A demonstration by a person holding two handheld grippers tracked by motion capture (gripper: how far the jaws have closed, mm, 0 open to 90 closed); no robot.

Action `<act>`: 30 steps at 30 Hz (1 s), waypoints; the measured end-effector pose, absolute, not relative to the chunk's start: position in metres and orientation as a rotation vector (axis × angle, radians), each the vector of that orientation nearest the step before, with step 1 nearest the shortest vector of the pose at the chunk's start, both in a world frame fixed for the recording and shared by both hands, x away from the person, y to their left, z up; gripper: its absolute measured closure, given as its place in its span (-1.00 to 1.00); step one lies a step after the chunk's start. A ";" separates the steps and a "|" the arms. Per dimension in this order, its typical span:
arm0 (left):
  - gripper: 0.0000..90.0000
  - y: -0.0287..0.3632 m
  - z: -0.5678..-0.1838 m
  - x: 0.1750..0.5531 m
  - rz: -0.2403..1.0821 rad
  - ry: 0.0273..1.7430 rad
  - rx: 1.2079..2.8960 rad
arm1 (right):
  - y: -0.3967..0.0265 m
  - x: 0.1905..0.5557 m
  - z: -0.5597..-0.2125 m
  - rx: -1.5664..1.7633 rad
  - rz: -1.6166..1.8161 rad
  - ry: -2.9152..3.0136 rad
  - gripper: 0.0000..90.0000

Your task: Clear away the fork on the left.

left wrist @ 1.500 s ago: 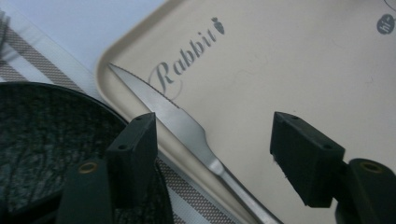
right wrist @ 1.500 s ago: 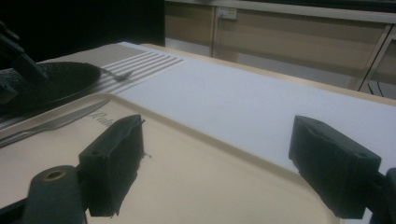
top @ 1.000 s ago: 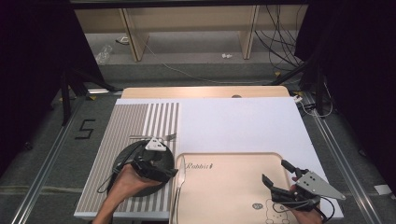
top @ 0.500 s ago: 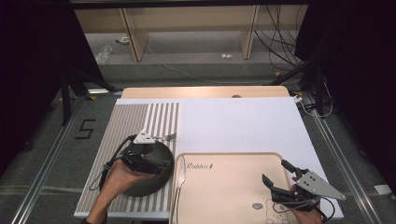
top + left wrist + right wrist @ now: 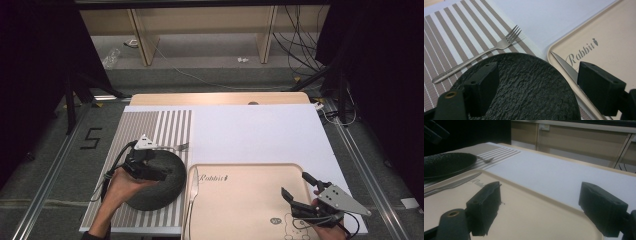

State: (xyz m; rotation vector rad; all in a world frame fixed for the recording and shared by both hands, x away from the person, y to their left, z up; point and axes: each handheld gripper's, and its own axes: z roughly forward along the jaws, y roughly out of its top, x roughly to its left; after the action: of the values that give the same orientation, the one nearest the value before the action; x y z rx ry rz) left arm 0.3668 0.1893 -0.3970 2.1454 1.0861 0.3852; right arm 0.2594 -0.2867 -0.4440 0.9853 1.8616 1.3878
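The left gripper [image 5: 150, 167], jaws spread wide and empty, now hangs over the black plate [image 5: 162, 187] at the striped placemat's [image 5: 107, 142] near right corner; it has drawn back a little, so the plate looks set down. A fork [image 5: 482, 56] lies just beyond, a knife [image 5: 191, 192] on the tray's [image 5: 240, 200] left edge. The right gripper [image 5: 300, 192], equally open, idles over the tray's near right corner
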 end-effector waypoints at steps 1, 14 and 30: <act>-0.60 0.190 -0.397 0.367 0.390 1.086 2.144 | -0.287 0.259 -0.444 0.987 1.386 1.863 -0.58; -0.60 0.202 -0.397 0.372 0.440 1.110 2.125 | -0.286 0.260 -0.444 0.985 1.385 1.861 -0.58; -0.58 0.213 -0.400 0.393 0.466 1.140 2.135 | -0.286 0.261 -0.445 0.994 1.384 1.860 -0.58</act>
State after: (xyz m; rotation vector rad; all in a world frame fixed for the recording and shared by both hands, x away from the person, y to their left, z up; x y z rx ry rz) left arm 0.3931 0.2125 -0.4005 2.1354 1.1397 0.4661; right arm 0.2610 -0.2858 -0.4448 0.9939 1.8595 1.3841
